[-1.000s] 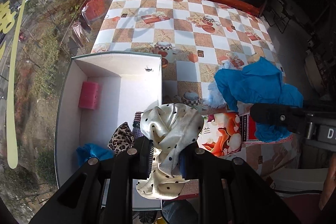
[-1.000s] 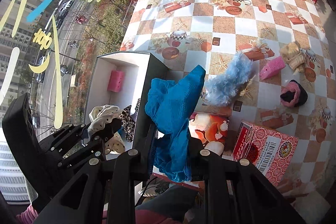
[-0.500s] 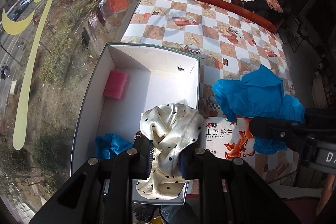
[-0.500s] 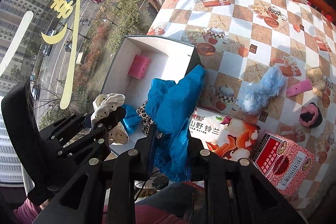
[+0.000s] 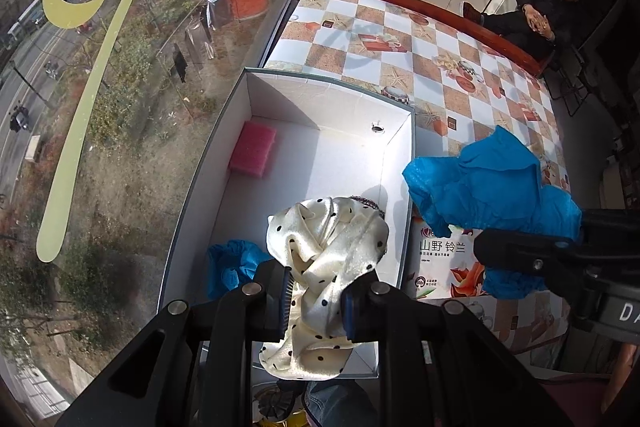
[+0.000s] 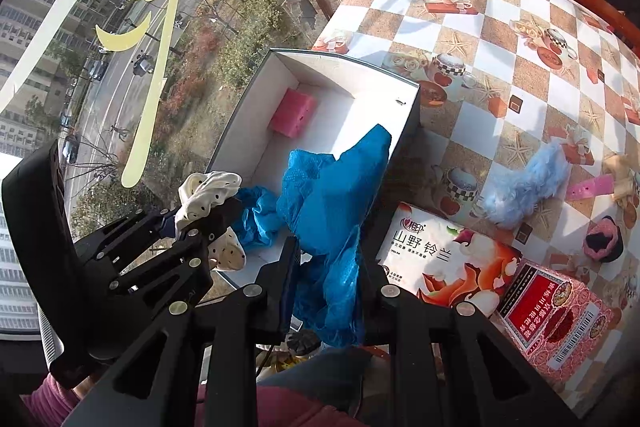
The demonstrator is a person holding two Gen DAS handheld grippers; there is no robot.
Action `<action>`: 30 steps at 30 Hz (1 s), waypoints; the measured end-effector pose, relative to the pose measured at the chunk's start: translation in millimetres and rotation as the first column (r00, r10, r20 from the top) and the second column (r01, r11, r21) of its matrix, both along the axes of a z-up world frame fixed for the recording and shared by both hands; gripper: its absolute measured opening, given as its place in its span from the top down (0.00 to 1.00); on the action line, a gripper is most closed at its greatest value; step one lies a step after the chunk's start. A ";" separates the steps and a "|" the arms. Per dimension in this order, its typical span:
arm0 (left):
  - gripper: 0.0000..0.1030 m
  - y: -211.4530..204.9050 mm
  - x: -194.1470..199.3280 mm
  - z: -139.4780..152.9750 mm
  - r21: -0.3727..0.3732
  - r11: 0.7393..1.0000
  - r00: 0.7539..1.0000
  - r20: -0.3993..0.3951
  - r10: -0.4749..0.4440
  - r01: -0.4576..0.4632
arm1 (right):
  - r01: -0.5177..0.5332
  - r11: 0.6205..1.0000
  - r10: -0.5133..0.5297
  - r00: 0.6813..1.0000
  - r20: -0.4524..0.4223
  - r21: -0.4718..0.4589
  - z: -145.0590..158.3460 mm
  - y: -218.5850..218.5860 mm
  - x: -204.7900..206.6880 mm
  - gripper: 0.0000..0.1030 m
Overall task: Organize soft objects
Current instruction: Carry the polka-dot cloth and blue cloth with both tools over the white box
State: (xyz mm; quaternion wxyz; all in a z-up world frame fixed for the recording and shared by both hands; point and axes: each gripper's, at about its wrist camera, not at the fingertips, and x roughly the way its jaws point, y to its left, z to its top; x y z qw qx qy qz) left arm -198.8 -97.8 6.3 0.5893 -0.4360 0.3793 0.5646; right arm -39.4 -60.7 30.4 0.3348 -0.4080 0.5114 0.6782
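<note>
cream dotted scarf [image 5: 326, 259] fills the left claw [image 5: 316, 301], clamped between its fingers and hiding part of the box [image 5: 332, 85] floor below; a dark patterned item behind it barely shows. the right claw [image 6: 326, 281] is closed on a blue cloth [image 6: 334, 195], which hangs over the box's near right wall and covers that corner. inside the white box lie a pink sponge [image 5: 253, 149] by the far left wall and a crumpled blue glove [image 5: 234, 265] near the front. on the checked bench [image 6: 472, 27] to the right sit a tissue pack [image 6: 448, 267], a red carton [image 6: 560, 319] and a fluffy pale-blue piece [image 6: 524, 183].
</note>
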 end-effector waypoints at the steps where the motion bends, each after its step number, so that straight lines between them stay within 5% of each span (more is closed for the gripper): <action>1: 0.79 -0.8 -1.4 -0.2 0.000 1.000 1.000 0.000 0.003 -0.003 | -0.002 1.000 0.002 1.000 -0.001 0.000 0.1 -0.1 -1.6 0.77; 30: 0.79 -4.4 -9.1 -1.9 0.005 1.000 1.000 -0.007 0.008 -0.008 | -0.019 1.000 0.019 1.000 0.003 0.015 1.2 -1.4 -18.4 0.77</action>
